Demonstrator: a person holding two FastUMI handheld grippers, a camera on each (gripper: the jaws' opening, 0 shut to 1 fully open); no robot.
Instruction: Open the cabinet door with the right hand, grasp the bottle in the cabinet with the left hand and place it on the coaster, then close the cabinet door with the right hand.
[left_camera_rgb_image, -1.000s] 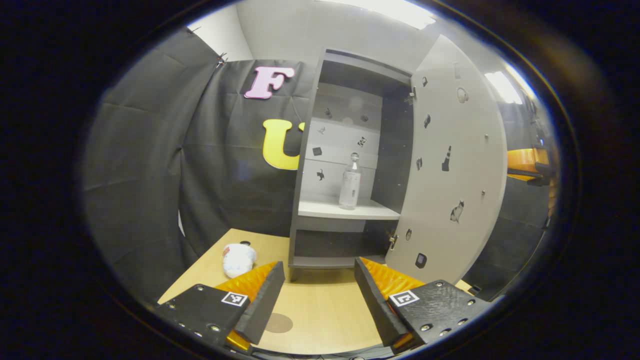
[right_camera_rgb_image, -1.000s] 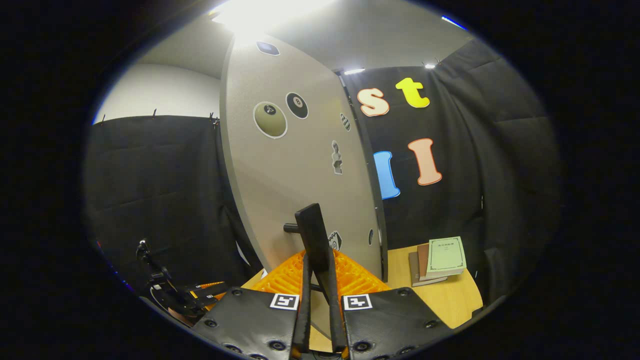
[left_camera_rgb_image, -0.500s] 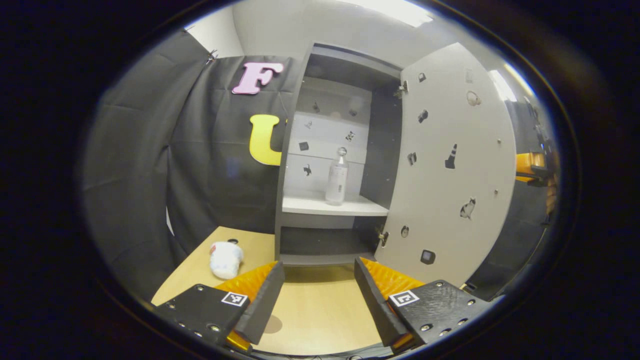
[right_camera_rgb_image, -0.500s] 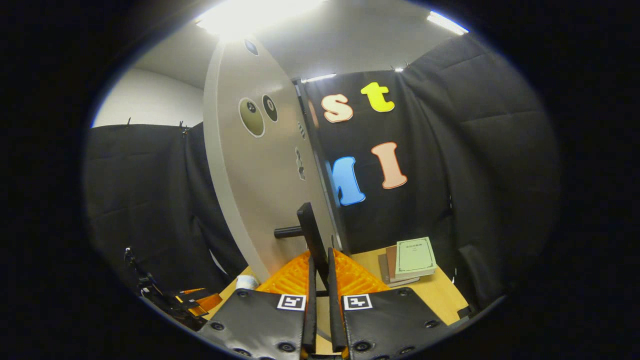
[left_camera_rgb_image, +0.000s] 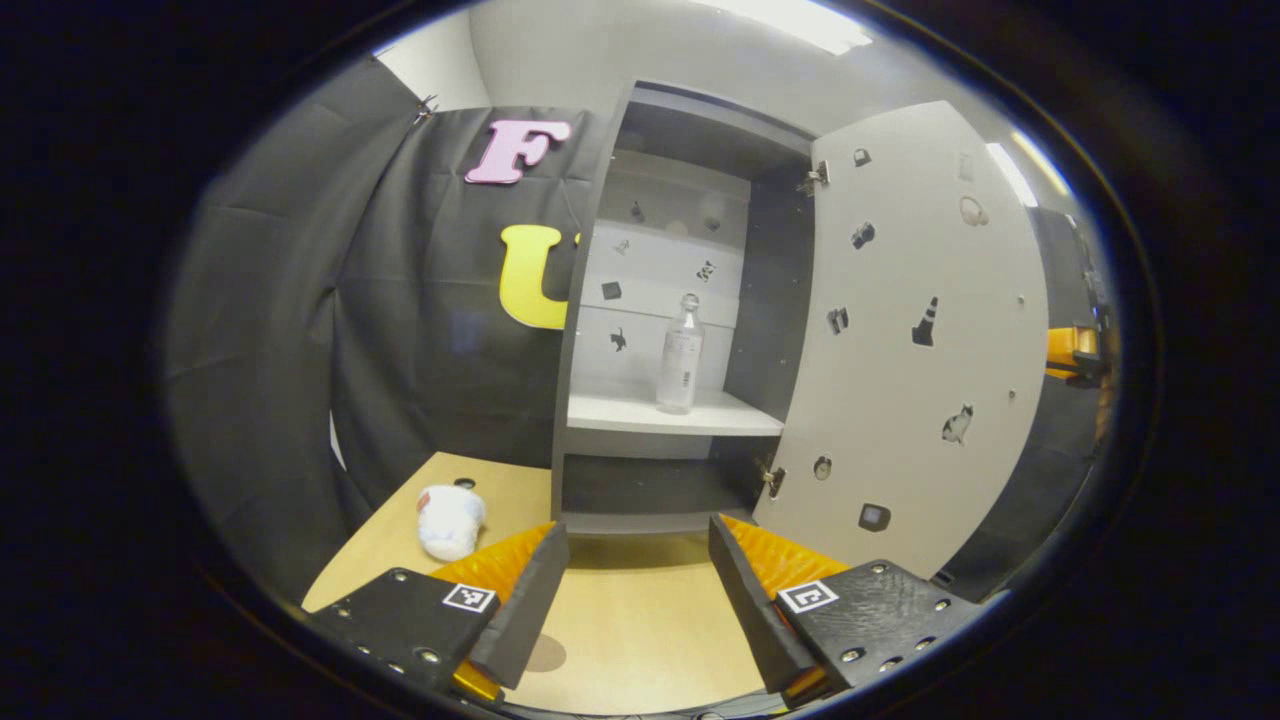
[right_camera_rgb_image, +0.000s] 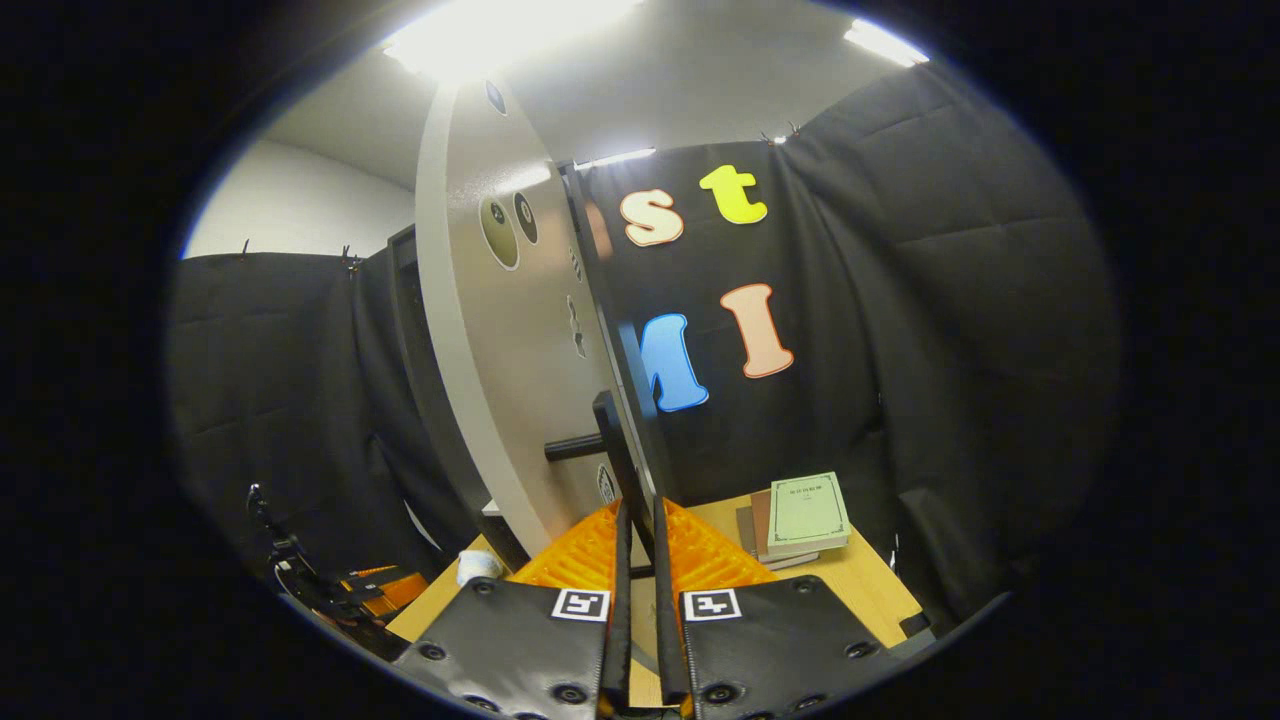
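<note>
In the left gripper view, a crumpled white bundle (left_camera_rgb_image: 449, 520) lies on the wooden surface (left_camera_rgb_image: 640, 620) just ahead of the left finger. The left gripper (left_camera_rgb_image: 637, 590) hovers over that surface with its fingers spread wide and nothing between them, and the round brown coaster (left_camera_rgb_image: 545, 653) peeks out beside the left finger, close to its base. Straight ahead, beyond the gap between the fingers, the grey cabinet (left_camera_rgb_image: 590, 300) stands with its inside showing; the clear bottle (left_camera_rgb_image: 680, 353) stands upright on the middle shelf (left_camera_rgb_image: 670, 414), well apart from the fingertips. Ahead of the right finger, the cabinet door (left_camera_rgb_image: 915, 340) is swung wide open, its inner face dotted with small stickers. In the right gripper view, the right gripper (right_camera_rgb_image: 640, 540) has its fingers closed on the dark bar handle (right_camera_rgb_image: 615, 450) of that door, which rises just ahead and left of them. Ahead and right of the fingers, a small stack of books (right_camera_rgb_image: 800, 515) rests on the surface.
</note>
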